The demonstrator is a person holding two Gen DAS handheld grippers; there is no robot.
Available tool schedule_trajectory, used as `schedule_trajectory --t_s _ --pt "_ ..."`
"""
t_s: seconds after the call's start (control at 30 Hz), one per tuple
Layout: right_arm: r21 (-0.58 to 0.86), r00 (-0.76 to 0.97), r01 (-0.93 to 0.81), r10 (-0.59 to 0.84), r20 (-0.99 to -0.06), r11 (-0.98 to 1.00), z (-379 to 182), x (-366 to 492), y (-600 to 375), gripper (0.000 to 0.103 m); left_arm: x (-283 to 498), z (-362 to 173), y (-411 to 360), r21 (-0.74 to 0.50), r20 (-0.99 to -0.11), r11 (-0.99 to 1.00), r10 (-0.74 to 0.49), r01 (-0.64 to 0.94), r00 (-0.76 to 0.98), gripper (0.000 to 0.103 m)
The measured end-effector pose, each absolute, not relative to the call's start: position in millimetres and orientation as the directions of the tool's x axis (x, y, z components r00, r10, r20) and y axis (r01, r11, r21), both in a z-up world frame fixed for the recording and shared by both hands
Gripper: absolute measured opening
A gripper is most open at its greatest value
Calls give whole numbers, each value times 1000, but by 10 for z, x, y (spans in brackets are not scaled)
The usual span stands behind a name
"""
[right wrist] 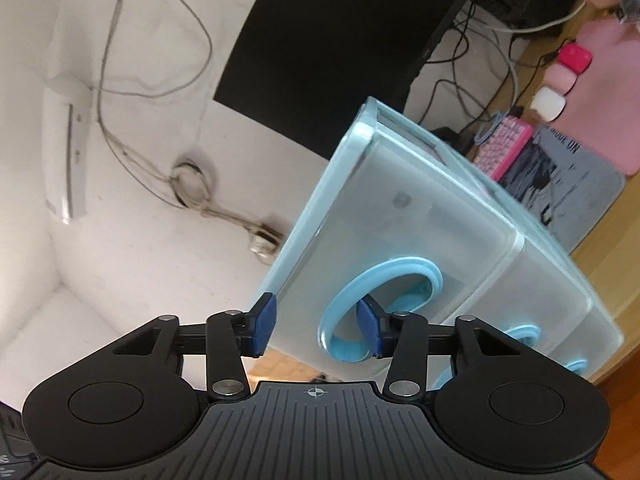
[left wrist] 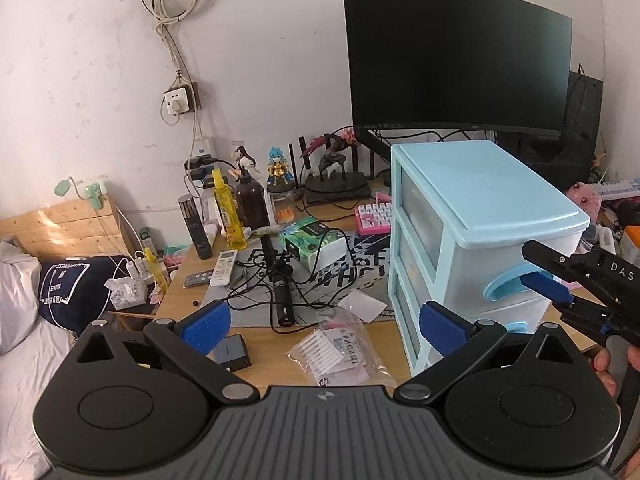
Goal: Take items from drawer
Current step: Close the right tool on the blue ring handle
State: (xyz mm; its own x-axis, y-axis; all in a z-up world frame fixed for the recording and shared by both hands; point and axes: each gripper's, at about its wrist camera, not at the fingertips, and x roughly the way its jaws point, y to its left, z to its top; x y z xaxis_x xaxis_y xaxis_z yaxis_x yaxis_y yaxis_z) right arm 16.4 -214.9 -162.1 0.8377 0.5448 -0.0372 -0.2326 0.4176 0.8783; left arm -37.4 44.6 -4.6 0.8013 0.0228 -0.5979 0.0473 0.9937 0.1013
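Observation:
A light blue plastic drawer unit (left wrist: pixel 472 216) with three frosted drawers stands on the wooden desk (left wrist: pixel 276 372). My right gripper (right wrist: pixel 316 326) is open at the top drawer (right wrist: pixel 404 236). One blue pad (right wrist: pixel 370 326) sits inside the drawer's ring handle (right wrist: pixel 380 304), the other pad (right wrist: pixel 262 322) is beside the drawer's edge. The left wrist view shows this right gripper (left wrist: pixel 560 288) reaching into the top handle (left wrist: pixel 508 286). My left gripper (left wrist: pixel 324 322) is open and empty, above the desk just left of the unit. All drawers look shut; what is inside them is hidden.
A clear bag of white sticks (left wrist: pixel 340 348) and a small dark box (left wrist: pixel 234 352) lie under my left gripper. Cables, a black cylinder (left wrist: pixel 282 292), a remote (left wrist: pixel 223 266), bottles (left wrist: pixel 228 208), a tissue box (left wrist: pixel 312 240) and figurines crowd the desk behind. A black monitor (left wrist: pixel 452 56) stands at the back.

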Motion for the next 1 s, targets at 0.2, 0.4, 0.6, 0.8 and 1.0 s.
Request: schedule_trajectory --t_s 0.2,0.4,0.6,0.8,1.0 --pt "903 833 -246 553 12 352 -1789 206 -2289 33 -390 -39 421 97 -598 994 13 56 801 103" --pt "908 809 -297 583 75 295 -1903 262 -2343 30 -408 -36 413 83 -596 995 7 53 803 103" --pt "910 782 -345 606 145 229 -2028 321 -2377 27 -428 -16 387 76 -589 996 11 42 808 103" --pt "920 761 -359 620 190 159 -2135 368 -2383 17 -463 -34 327 79 -601 996 18 37 799 103" --pt "916 759 -355 629 167 185 -2123 350 -2379 10 -494 -11 321 83 -601 996 22 36 799 103"
